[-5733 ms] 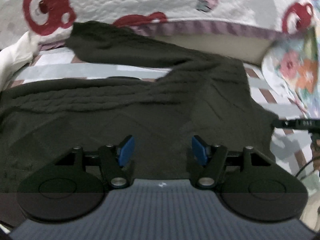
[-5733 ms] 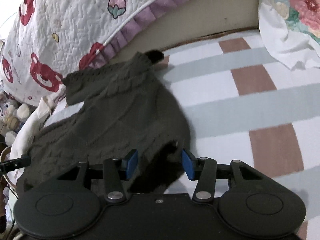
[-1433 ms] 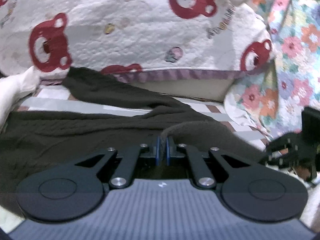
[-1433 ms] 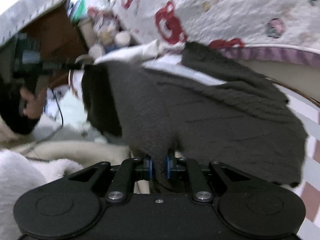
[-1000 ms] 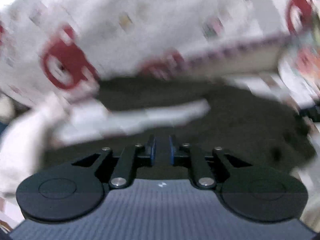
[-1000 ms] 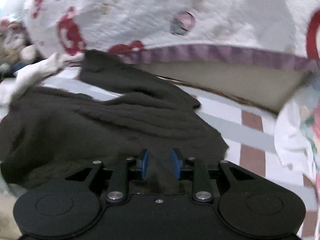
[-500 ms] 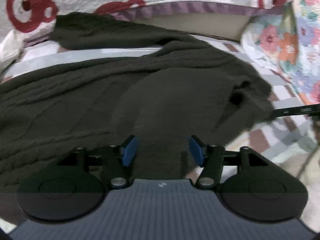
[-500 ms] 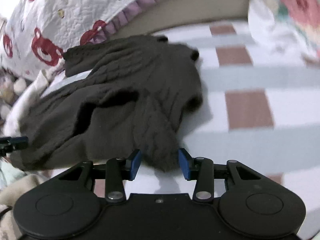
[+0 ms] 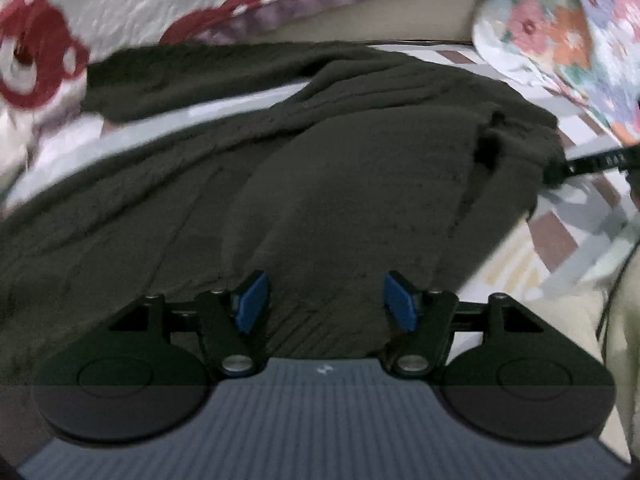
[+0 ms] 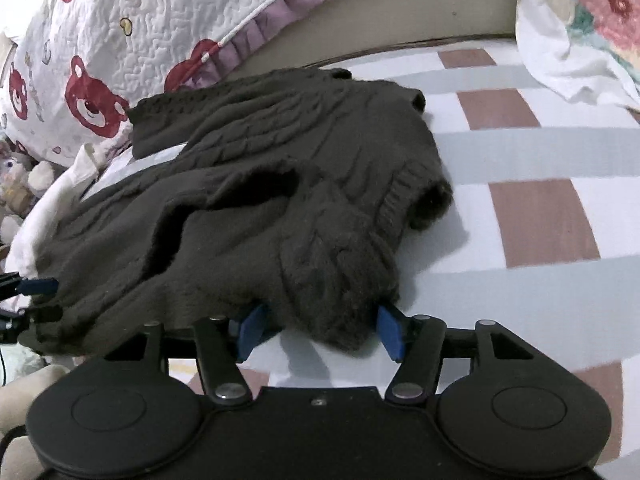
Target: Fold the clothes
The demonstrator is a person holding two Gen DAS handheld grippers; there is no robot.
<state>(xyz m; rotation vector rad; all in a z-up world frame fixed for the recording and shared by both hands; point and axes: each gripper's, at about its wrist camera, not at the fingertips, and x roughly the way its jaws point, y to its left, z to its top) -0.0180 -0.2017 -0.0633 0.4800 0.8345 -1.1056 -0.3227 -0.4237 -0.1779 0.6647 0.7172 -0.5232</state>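
Observation:
A dark brown cable-knit sweater lies on the checked bed sheet with its near part folded over itself. My left gripper hovers low over the folded flap. Its jaws are opening, and the knit lies between the blue pads without being pinched. In the right wrist view, the sweater shows a bunched corner between my right gripper's blue pads. These jaws are opening too and do not press on it. The other gripper's tip touches the sweater's left edge.
A white quilt with red bears is piled behind the sweater. A floral pillow lies at the right. Stuffed toys and a white cloth sit at the bed's left edge. A bare stretch of sheet extends to the right of the sweater.
Both grippers were shut on the sweater's lifted edge. They came down over the garment, laid the edge on top of it and spread their jaws, letting go.

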